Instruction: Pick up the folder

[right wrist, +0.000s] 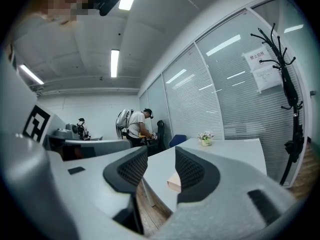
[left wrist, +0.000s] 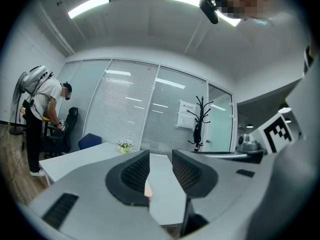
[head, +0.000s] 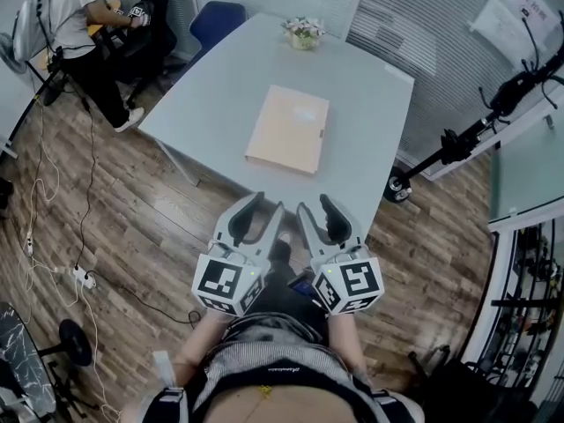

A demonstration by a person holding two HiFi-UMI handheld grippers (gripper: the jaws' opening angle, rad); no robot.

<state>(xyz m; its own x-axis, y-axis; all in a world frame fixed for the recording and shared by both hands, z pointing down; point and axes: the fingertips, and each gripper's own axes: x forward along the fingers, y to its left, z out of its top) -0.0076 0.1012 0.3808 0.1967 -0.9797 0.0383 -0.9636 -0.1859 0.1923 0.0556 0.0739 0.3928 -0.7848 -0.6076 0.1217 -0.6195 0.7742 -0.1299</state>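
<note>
A beige folder (head: 287,129) lies flat in the middle of the light grey table (head: 370,113). My left gripper (head: 263,208) and right gripper (head: 315,206) hover side by side at the table's near edge, short of the folder and pointing level toward it. Both are open with nothing between their jaws. In the left gripper view a sliver of the folder (left wrist: 148,188) shows low in the gap of the left gripper (left wrist: 161,171). In the right gripper view the folder's corner (right wrist: 174,182) sits just right of the gap of the right gripper (right wrist: 161,171).
A small flower pot (head: 303,32) stands at the table's far end, a blue chair (head: 218,18) behind it. A person (head: 84,25) works at a desk at the far left. A black stand (head: 458,139) leans by the table's right side. Cables and a power strip (head: 84,276) lie on the wood floor.
</note>
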